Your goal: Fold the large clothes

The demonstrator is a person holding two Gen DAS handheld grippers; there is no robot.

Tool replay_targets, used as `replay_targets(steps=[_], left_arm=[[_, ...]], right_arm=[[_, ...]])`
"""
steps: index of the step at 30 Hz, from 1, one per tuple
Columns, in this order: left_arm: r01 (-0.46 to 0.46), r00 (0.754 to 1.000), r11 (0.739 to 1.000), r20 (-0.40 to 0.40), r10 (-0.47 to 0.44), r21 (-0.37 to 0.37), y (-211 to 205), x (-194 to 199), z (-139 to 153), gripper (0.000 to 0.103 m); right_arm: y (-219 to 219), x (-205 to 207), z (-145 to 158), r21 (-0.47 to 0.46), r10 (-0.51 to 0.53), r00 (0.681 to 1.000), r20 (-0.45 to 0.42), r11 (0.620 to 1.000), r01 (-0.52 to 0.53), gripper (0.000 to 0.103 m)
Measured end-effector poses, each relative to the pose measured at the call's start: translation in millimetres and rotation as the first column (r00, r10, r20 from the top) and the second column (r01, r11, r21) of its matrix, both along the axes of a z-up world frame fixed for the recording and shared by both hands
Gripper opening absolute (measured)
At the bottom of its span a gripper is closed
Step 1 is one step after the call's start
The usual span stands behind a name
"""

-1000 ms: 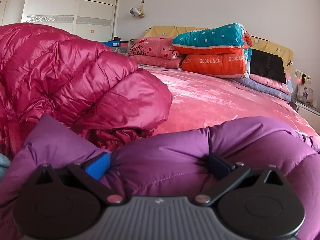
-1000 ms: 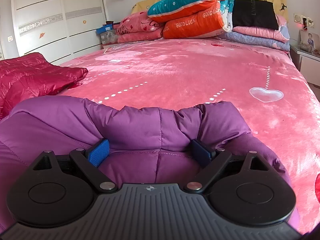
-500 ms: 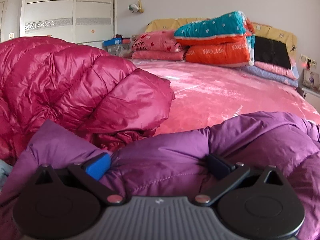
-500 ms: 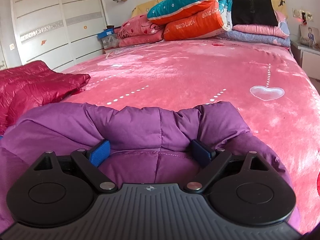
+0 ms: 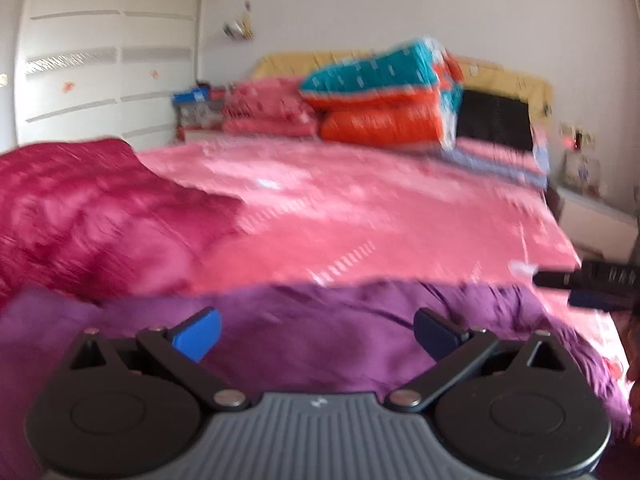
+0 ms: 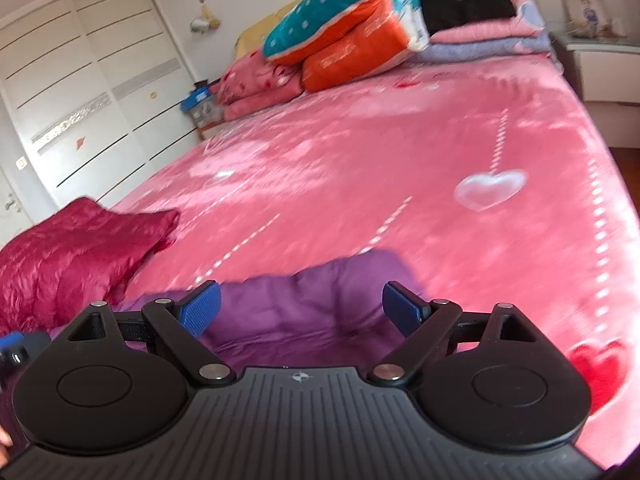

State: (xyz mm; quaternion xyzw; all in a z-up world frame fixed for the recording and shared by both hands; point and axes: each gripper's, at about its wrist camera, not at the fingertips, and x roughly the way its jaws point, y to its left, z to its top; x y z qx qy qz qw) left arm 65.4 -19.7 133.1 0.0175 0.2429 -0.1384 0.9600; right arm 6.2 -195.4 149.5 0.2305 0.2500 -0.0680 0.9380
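A purple puffer jacket (image 5: 320, 332) lies flat on the pink bed, also in the right wrist view (image 6: 304, 312). My left gripper (image 5: 316, 334) is open just above the jacket, fingers spread, holding nothing. My right gripper (image 6: 300, 310) is open above the jacket's near right end, also empty. The right gripper's tip shows at the right edge of the left wrist view (image 5: 592, 280). A crimson puffer jacket (image 5: 88, 208) lies on the left, also in the right wrist view (image 6: 68, 256).
The pink bedspread (image 6: 400, 168) stretches ahead. Stacked pillows and quilts (image 5: 384, 104) sit at the headboard. White wardrobe doors (image 6: 80, 92) stand on the left, a nightstand (image 5: 592, 216) on the right.
Both grippers let go of the purple jacket and lifted up. The jacket dropped flat onto the bed. Both views are blurred by motion.
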Motion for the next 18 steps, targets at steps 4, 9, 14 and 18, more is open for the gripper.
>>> replay_targets(steps=[4,9,14,18], left_arm=[[-0.024,0.999,0.995,-0.039,0.028,0.094,-30.6,4.4,-22.0,0.102],[-0.064,0.997,0.99,-0.021,0.068,0.126,-38.1,3.7,-38.8,0.103],[-0.08,0.997,0.989,0.002,0.08,0.124,-39.6,2.4,-51.4,0.103],[-0.083,0.997,0.99,0.019,0.081,0.118,-39.9,0.9,-57.6,0.103]], right_arm=[[-14.5,-14.1,4.0,-0.051,-0.005,1.0,-0.029,0.999,0.004,0.103],[-30.1,-27.4,-5.2,-0.081,0.023,0.996,-0.085,0.996,-0.03,0.103],[-39.9,-30.0,-19.2,-0.003,0.095,0.985,-0.146,0.995,-0.097,0.103],[-39.2,-33.6,-33.6,0.054,0.159,0.973,-0.167,0.987,-0.152,0.103]])
